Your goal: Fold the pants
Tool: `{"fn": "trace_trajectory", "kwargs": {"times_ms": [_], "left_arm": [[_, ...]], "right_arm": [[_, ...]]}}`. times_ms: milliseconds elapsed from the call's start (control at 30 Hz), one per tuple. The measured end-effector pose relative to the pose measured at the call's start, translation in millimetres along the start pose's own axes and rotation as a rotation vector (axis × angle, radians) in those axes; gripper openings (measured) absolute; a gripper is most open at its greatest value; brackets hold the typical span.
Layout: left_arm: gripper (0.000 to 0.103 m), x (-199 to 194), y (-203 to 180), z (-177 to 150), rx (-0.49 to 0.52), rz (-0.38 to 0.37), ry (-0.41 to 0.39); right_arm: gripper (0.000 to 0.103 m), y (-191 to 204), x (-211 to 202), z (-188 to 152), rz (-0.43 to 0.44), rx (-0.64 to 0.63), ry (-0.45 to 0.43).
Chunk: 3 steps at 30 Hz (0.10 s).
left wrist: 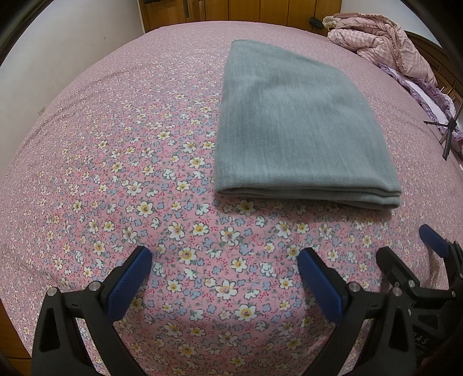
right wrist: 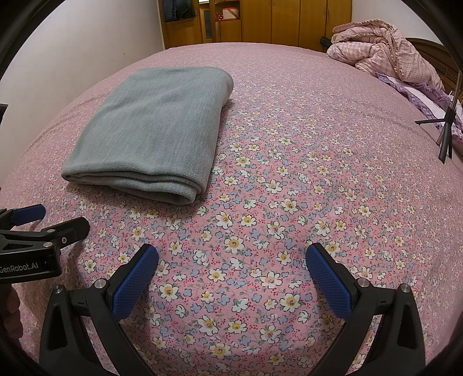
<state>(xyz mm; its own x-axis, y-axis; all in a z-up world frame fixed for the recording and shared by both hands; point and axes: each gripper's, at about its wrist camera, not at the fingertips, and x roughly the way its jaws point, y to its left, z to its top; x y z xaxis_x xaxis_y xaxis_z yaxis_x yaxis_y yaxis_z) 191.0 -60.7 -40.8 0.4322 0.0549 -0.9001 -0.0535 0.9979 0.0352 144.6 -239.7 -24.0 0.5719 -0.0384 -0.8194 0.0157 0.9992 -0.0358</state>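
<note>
Grey pants [left wrist: 298, 121] lie folded into a flat rectangle of several layers on the pink flowered bed sheet [left wrist: 115, 162]. In the right wrist view the same folded pants [right wrist: 156, 127] sit at the upper left. My left gripper [left wrist: 224, 256] is open over bare sheet, short of the fold's near edge, with nothing between its blue pads. My right gripper [right wrist: 231, 251] is open too, over bare sheet to the right of the pants. Each gripper shows at the other view's edge: the right one [left wrist: 411, 245] and the left one [right wrist: 52, 218].
A crumpled pink quilt [right wrist: 382, 49] and purple frilled bedding [right wrist: 416, 92] lie at the bed's far right. A small black tripod [right wrist: 445, 133] stands at the right edge. A white wall [right wrist: 72, 52] runs along the left; wooden wardrobes [right wrist: 275, 20] stand behind the bed.
</note>
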Motion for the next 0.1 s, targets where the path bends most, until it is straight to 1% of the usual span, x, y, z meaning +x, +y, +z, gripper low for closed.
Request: {"fn": "trace_trajectory", "kwargs": {"times_ms": [100], "left_arm": [[0.103,-0.1,-0.1,-0.2,0.000,0.000,0.000]], "right_arm": [[0.103,0.0,0.0,0.1,0.000,0.000,0.000]]}}
